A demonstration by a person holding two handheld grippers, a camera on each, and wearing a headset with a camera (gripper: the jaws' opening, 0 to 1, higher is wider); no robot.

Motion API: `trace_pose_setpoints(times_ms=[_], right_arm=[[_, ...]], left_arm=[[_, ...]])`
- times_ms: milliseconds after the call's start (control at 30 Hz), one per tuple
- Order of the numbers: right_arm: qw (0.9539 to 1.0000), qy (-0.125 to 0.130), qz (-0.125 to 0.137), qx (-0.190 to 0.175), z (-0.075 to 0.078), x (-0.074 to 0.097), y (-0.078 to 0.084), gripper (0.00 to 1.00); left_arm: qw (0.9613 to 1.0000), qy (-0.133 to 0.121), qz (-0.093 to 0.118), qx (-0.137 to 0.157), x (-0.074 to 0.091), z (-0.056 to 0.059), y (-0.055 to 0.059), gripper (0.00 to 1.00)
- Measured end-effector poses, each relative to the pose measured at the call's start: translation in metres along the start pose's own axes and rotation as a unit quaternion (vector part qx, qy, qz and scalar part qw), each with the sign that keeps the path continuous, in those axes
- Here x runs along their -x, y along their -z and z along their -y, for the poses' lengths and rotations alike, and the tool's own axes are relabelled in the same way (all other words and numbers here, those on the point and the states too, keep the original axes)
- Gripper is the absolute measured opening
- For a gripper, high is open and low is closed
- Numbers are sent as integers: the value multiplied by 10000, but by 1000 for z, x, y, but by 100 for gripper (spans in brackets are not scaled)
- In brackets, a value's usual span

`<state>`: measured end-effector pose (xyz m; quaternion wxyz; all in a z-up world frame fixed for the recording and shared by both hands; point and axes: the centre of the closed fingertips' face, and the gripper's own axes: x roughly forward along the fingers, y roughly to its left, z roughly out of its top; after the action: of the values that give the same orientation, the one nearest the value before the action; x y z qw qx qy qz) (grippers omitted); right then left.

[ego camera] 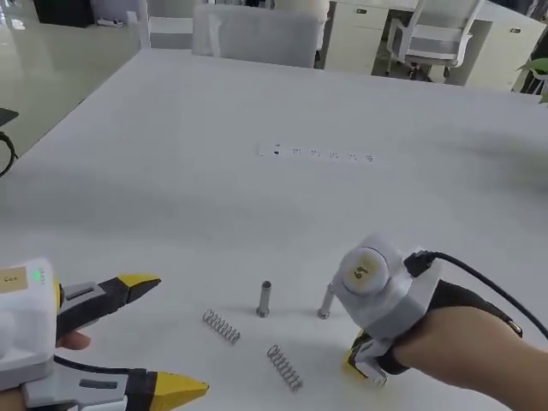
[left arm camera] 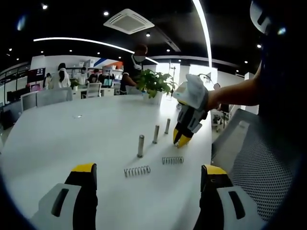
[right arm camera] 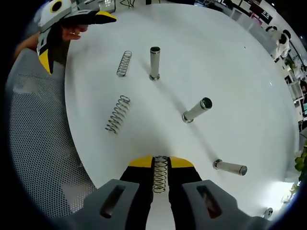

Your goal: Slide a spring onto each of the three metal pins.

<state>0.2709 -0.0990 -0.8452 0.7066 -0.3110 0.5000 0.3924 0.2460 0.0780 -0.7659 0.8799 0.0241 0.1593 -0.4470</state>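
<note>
Pinching one spring (right arm camera: 160, 182) between its jaws, the right gripper (right arm camera: 160, 162) hung just beside the three pins (right arm camera: 196, 110). The spring's long way ran along the jaws, and the nearest pin (right arm camera: 230, 167) stood off to one side, so it likely needed lining up over that pin's top. The left gripper (ego camera: 175, 336), spread wide and empty, was near two springs (right arm camera: 117, 114) lying flat.

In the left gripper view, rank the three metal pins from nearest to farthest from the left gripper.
1. Left pin, upright, at the near end of the row.
2. Middle pin, behind it and to the right.
3. Right pin, farthest, beside the right gripper.
</note>
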Motion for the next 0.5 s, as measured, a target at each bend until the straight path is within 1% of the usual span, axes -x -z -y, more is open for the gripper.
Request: trace_pose_setpoints(times_ms=[100,167,200,333,400,467,500], right_arm=[[9999,-4,127,-49,0,0,0,8],[9998,66,144,-77,2,1,1,8],[9995,55,264,-137,1,3,-2,8],[9985,31,463,-279,0,12,-5,8],[9966,-44,684,-453,-3,17,-11,8],[9946,-109,837,-598,-4,23,-14,8],[9926,-137,997,-686,-5,27,-18,7]], left_arm=[[10000,41,-10,-11,-1,3,0,87],[10000,61,-15,-16,-2,4,0,87],[10000,73,-9,-20,-2,4,-1,87],[9999,99,-13,-40,-3,5,-2,87],[9999,118,-16,-61,-4,5,-3,87],[9999,138,-3,-83,-4,6,-6,86],[9998,156,3,-97,-4,7,-7,86]])
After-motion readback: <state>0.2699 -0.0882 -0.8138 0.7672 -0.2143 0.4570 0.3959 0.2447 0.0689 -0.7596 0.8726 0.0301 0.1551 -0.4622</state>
